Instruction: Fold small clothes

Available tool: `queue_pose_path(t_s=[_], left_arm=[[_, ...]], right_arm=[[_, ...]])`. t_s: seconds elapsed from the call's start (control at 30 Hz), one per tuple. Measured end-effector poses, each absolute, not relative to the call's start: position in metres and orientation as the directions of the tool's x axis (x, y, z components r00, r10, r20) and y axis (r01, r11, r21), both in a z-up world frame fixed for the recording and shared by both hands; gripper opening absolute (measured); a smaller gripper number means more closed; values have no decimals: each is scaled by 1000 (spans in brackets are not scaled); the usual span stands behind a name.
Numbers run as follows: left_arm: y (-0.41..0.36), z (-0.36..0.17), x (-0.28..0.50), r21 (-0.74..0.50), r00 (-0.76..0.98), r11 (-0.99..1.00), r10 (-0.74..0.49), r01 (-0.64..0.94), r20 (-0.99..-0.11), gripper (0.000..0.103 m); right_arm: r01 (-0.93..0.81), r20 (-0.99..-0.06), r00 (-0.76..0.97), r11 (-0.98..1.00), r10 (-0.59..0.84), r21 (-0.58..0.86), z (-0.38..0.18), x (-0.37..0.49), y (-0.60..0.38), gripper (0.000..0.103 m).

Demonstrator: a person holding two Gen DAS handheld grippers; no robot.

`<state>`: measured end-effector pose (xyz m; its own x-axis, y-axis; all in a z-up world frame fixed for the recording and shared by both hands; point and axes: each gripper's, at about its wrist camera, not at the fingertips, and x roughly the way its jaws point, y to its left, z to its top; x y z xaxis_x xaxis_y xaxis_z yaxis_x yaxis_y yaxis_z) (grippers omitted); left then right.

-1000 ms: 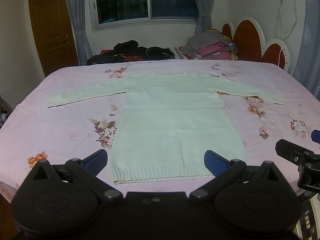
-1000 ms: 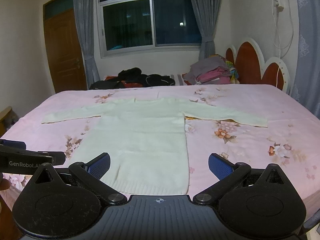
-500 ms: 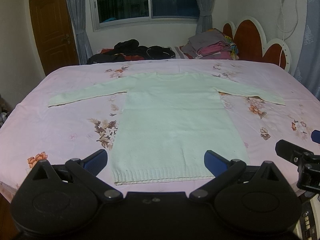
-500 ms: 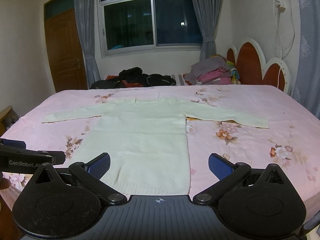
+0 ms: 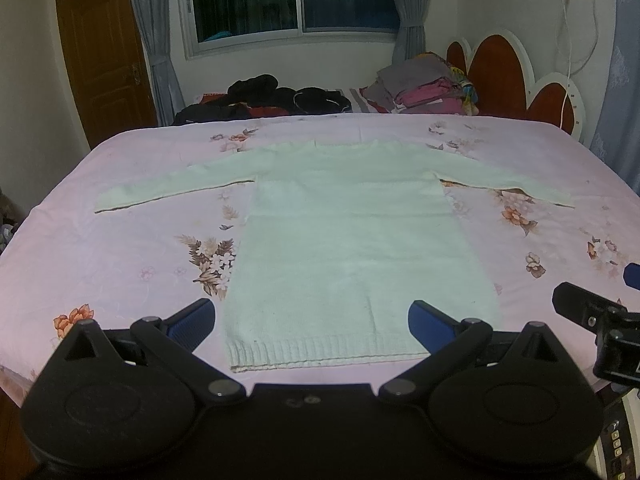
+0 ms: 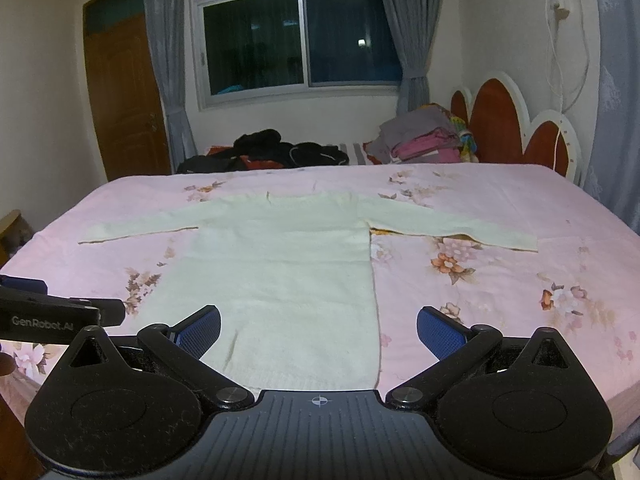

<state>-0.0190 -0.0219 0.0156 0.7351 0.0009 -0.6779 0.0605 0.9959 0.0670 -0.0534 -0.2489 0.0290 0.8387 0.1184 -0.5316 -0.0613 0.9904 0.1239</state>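
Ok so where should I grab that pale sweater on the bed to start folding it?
Probably the cuffs. The sweater lies flat with both sleeves spread sideways. Bring the left gripper in from the left onto that cuff, the right gripper from the right onto the other, both open.

A bed (image 5: 100,248) with a pink flowered sheet carried a pale sweater (image 5: 352,248) spread flat, sleeves out; dark clothes (image 5: 272,100) and a folded pile (image 5: 424,88) lay at its far edge
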Motion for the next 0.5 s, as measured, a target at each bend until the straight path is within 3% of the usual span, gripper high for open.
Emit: queue_pose_path(t_s=[0.5], left_arm=[[-15,5,11,67,707,995,-3,72,-707,103]], right_arm=[[-53,-554,827,993,102,104,13,-31,-247,103]])
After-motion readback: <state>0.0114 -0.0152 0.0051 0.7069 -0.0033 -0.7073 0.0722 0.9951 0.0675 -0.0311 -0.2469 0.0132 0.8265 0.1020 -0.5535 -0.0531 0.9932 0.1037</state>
